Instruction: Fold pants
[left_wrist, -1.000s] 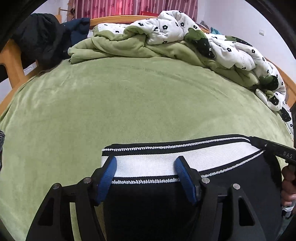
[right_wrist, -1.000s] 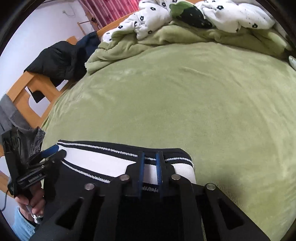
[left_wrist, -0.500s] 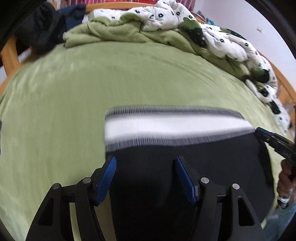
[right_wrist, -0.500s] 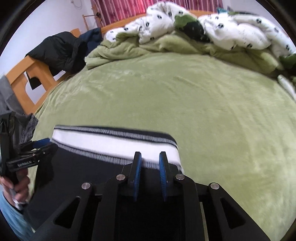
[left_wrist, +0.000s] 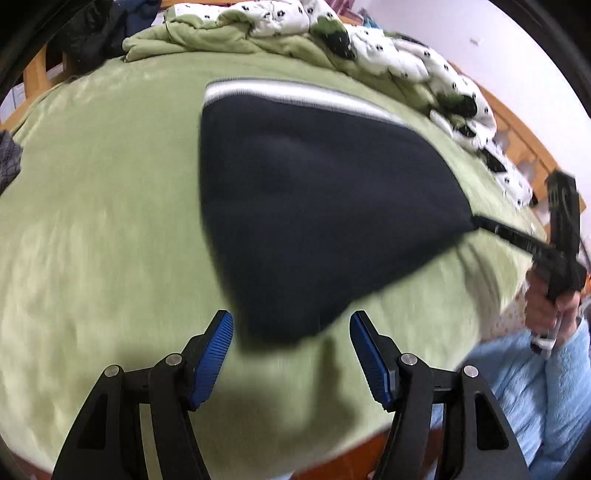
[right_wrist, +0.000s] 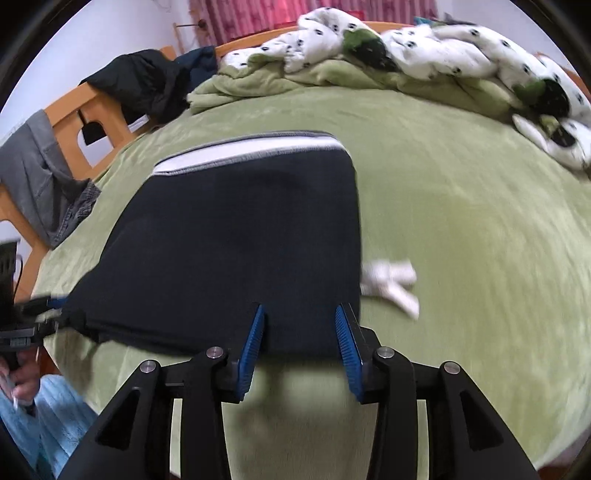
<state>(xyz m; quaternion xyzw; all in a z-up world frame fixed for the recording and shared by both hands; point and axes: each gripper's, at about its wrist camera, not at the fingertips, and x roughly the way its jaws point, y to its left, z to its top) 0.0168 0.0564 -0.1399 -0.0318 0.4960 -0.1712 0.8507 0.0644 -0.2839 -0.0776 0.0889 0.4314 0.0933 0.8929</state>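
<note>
1. Blue-padded left gripper (left_wrist: 291, 354) stands spread, holding nothing.
2. Right gripper (right_wrist: 299, 338) has its jaws opening; the pants' hem lies between the pads.
3. Ahead, navy pants (right_wrist: 236, 251) lie on the green blanket (right_wrist: 461, 221), white waistband (right_wrist: 251, 149) farthest.

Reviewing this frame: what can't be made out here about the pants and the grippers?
- Pants: both views motion-blurred; the layers under the top fold are hidden by the top fold.
- White item beside the pants, right wrist view: too blurred to identify.
- Right gripper in the left wrist view: blurred; touching the pants' corner or not is unclear.
- Left gripper in the right wrist view: blurred at the pants' edge.
</note>
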